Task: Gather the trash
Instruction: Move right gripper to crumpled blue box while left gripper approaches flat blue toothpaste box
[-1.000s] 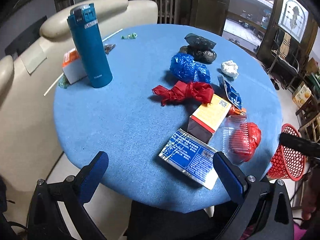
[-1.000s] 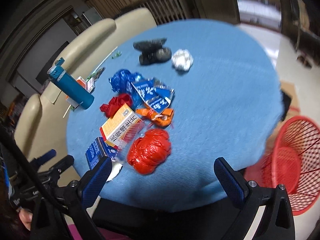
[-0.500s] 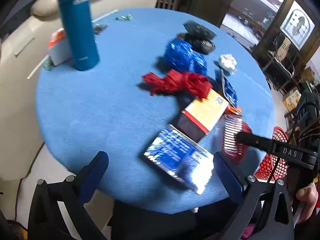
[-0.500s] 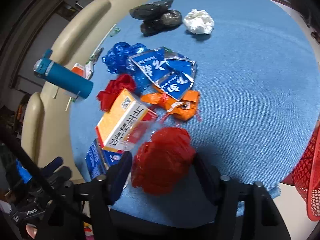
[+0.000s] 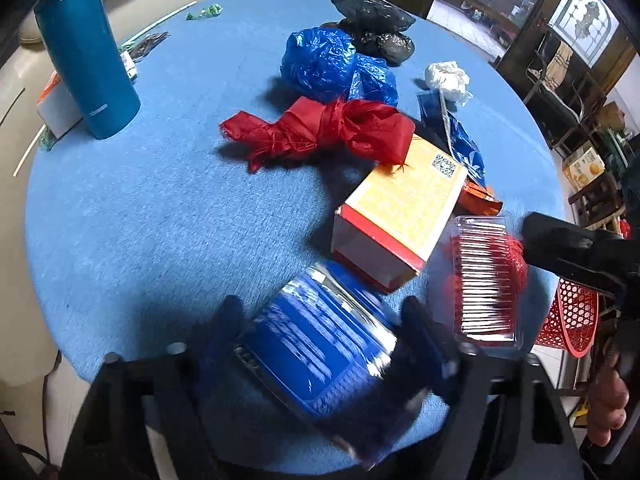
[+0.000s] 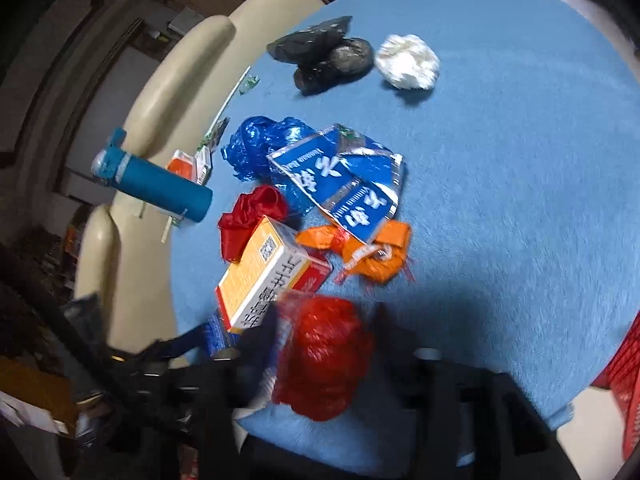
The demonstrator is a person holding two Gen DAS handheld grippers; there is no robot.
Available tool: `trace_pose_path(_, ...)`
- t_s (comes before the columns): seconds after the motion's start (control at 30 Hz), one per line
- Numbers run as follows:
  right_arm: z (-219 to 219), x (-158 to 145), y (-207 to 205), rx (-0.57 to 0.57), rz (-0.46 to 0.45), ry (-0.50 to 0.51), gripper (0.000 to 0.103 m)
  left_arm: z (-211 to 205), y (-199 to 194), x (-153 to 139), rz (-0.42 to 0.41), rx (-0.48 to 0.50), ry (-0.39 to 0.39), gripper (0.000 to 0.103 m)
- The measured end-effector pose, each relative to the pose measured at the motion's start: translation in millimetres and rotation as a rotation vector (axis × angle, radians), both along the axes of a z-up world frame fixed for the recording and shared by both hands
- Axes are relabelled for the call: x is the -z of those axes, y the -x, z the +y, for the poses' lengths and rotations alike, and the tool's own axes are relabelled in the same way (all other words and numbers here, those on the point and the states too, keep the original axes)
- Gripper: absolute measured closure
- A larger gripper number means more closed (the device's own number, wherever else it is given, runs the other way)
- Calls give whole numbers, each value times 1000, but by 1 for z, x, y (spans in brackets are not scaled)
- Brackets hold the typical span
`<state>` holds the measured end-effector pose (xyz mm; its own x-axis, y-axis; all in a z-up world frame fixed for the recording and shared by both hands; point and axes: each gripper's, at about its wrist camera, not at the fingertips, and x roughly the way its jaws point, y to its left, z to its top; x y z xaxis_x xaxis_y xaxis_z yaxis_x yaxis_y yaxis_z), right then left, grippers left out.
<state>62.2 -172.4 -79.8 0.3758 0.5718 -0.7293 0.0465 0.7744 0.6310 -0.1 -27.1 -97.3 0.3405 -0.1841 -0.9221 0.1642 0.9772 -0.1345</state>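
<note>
right gripper (image 6: 326, 354): jaws astride crumpled red mesh bag (image 6: 324, 356), frame bottom centre | yellow-red cardboard box (image 6: 266, 276): just left | round blue table (image 6: 500, 208)

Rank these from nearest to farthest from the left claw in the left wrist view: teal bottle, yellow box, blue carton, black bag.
1. Blue carton, between the left claw's fingers.
2. Yellow box, just beyond, slightly right.
3. Teal bottle, far left, upright.
4. Black bag, at the table's far edge.
</note>
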Motion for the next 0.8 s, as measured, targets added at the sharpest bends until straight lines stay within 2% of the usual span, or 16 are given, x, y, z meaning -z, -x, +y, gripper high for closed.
trace_pose_path(0.07, -9, 0, 7, 20, -9, -13, 29, -1, -1, 0, -15, 6, 6, 29)
trace_pose_path(0.27, -7, 3, 20, -27, 22, -65, 29, -11, -14, -5, -62, 31, -13, 36)
trace_pose_path(0.37, 9, 5, 23, -111, 39, -33, 29, -15, -29, -5, -76, 32, -26, 39)
trace_pose_path(0.5, 11, 7, 29, -127, 44, -21, 29, -12, -50, -4, -101, 23, -49, 40)
trace_pose_path(0.63, -10, 0, 18, -30, 18, -17, 29, -6, -58, -7, -106, 25, -37, 40)
trace_pose_path(0.73, -28, -14, -5, 46, -49, 55, 29, -3, -52, -9, -99, 41, -12, 40)
trace_pose_path(0.8, -36, -16, -22, 71, -62, 88, 29, -2, -45, -9, -92, 51, -9, 38)
